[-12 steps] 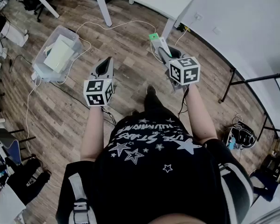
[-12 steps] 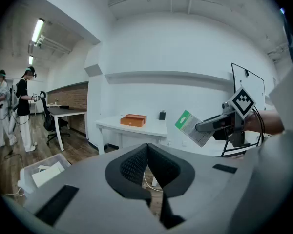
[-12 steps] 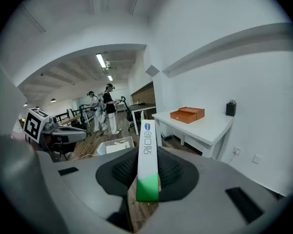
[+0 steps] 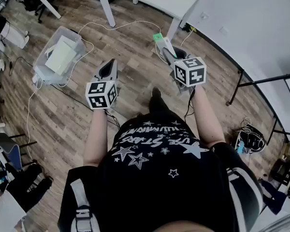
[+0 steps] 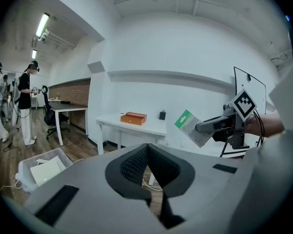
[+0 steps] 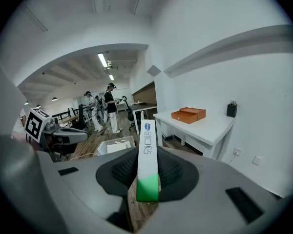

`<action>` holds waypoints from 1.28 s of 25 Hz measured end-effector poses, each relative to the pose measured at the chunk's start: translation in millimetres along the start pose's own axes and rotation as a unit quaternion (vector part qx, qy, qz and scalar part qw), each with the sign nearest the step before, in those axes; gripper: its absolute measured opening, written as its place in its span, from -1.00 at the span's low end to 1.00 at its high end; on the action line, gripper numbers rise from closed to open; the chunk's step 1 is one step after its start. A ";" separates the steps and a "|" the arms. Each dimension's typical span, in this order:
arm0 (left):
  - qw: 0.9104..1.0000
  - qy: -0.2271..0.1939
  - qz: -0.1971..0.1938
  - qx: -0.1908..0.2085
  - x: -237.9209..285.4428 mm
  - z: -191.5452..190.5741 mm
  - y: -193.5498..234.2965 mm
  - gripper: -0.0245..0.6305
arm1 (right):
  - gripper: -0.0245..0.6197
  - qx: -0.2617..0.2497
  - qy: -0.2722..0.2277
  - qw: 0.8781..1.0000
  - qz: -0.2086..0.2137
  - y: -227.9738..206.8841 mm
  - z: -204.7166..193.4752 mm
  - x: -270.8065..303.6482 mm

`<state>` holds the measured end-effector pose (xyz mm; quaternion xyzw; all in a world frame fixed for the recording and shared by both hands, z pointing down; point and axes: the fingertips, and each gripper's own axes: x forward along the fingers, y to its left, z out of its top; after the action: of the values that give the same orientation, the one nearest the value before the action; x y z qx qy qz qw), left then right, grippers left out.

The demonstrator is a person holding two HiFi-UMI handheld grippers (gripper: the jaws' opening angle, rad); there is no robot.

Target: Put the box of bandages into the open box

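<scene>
The bandage box (image 4: 162, 42) is pinched between the jaws of the right gripper (image 4: 168, 54). In the right gripper view it is seen edge-on between the pads, and its long axis runs forward along the jaws and out past their tips. It is carried in the air in front of the person, above the floor (image 4: 130, 33) and touching nothing else.

The left gripper (image 4: 108, 67) is held alongside. Its jaws are pressed together and nothing is seen between them.

An open-topped bin (image 4: 38, 74) stands on the floor, ahead and to the left of both grippers and well apart from the bandage box. It is judged to be the likely target, and white items are already seen lying in it.

The bin is nearer to the left gripper, though the load is carried by the right. The coming move is therefore judged to be a sweep to the left and downward, across the line of the left gripper.

An orange box (image 6: 188, 114) is also seen on the table (image 6: 205, 128) ahead. Whether it is open cannot be told.
</scene>
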<state>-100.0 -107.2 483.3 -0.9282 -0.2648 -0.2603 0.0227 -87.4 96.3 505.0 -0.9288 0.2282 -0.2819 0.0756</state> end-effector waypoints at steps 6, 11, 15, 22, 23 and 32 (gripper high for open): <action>1.000 0.004 -0.006 -0.005 -8.0 -5.5 -1.3 -0.86 | -0.58 0.002 0.004 1.000 0.002 9.9 -7.2 0.3; 1.000 0.009 -0.011 -0.012 -16.3 -12.7 1.3 -0.86 | -0.58 0.009 0.007 1.000 -0.004 16.2 -16.4 -4.3; 1.000 0.011 -0.016 -0.018 -16.1 -16.3 2.7 -0.86 | -0.58 0.018 0.017 1.000 -0.009 13.9 -24.9 -5.0; 1.000 0.006 -0.009 -0.023 -1.9 -12.8 12.2 -0.86 | -0.58 0.022 0.022 0.999 -0.005 1.5 -28.4 14.1; 1.000 0.006 -0.008 -0.023 -0.1 -11.0 14.2 -0.86 | -0.58 0.024 0.022 0.999 -0.004 -0.1 -27.5 18.0; 1.000 0.010 0.000 -0.025 43.2 7.9 49.8 -0.86 | -0.58 0.033 0.020 0.999 0.004 -27.2 1.0 75.6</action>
<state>-39.9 -127.8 502.7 -0.9260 -0.2578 -0.2757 0.0022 -20.8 85.1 548.4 -0.9193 0.2237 -0.3072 0.1024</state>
